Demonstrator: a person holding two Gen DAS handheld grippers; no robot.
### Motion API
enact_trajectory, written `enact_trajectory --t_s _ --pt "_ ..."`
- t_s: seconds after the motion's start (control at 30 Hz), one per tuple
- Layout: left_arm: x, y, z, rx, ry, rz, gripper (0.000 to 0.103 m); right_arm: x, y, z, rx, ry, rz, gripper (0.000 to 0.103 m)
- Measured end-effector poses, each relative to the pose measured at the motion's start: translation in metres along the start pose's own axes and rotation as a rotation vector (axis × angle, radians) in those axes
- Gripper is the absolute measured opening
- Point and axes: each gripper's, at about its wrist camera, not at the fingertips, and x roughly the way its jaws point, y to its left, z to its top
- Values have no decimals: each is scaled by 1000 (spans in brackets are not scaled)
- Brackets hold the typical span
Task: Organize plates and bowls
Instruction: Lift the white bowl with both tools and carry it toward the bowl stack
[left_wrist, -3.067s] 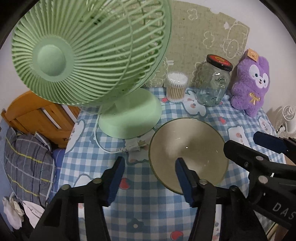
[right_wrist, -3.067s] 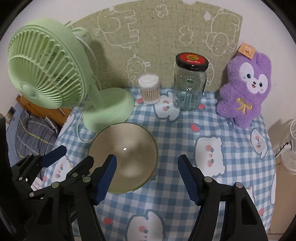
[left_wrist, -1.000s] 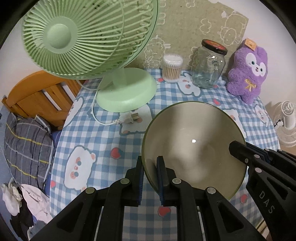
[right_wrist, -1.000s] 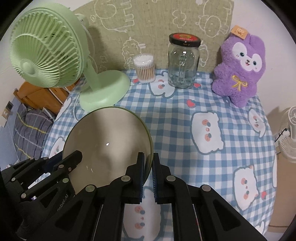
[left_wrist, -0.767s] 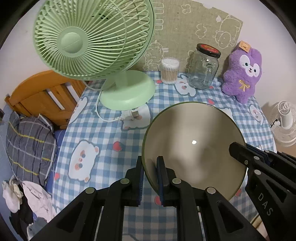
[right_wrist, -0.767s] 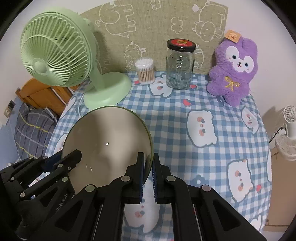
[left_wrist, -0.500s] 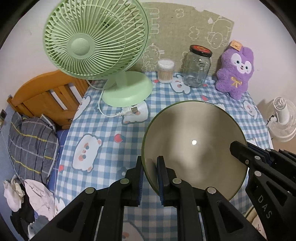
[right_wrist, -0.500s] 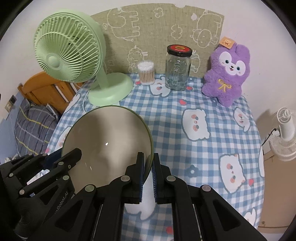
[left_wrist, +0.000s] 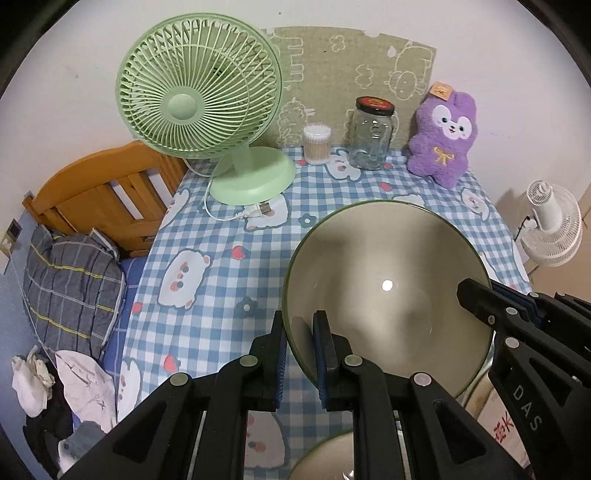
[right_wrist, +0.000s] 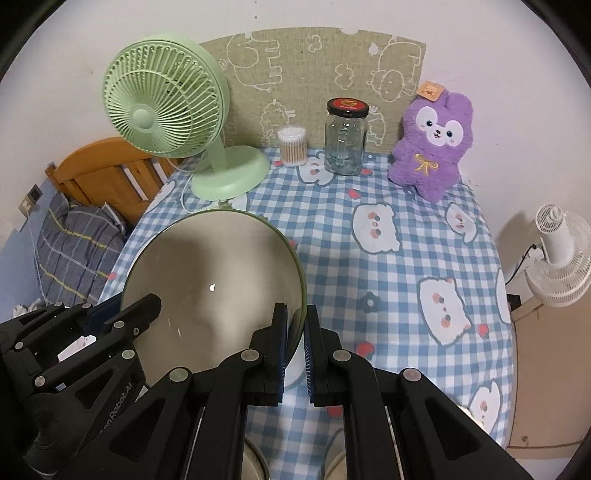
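A large beige bowl with a green rim (left_wrist: 384, 291) (right_wrist: 218, 284) hangs above the checked tablecloth, held from both sides. My left gripper (left_wrist: 299, 325) is shut on its left rim, one pad inside and one outside. My right gripper (right_wrist: 295, 321) is shut on the opposite rim in the same way. Each gripper shows at the edge of the other's view. The rim of a second beige bowl (left_wrist: 325, 458) peeks out below the left gripper, near the table's front edge; most of it is hidden.
At the back of the table (right_wrist: 406, 258) stand a green desk fan (left_wrist: 207, 110), a tub of cotton swabs (left_wrist: 316, 144), a glass jar with a black lid (left_wrist: 371, 136) and a purple plush toy (left_wrist: 443, 144). A wooden bed frame (left_wrist: 99, 192) lies left, a white floor fan (left_wrist: 550, 229) right.
Both grippers have drawn back and upward from the fan with the bowl held between them. The back-row objects look smaller and more of the tablecloth shows. A second bowl's rim has come into view below.
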Motion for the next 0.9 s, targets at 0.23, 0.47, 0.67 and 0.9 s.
enact_trajectory --t_s 0.23,0.47,0.67,0.9 --pt "-20 -1 -18 -1 -3 -10 11 -25 5 -20 -16 -11 -14 11" --pt "-37 -1 -35 -2 -5 -16 11 -43 9 -37 -20 -23 -12 11" --pt "-48 1 -51 4 -14 -8 11 -53 16 -53 -27 -30 -13 11" --pt "-52 3 -68 4 -5 -11 11 -58 21 -71 -26 -32 -5 11"
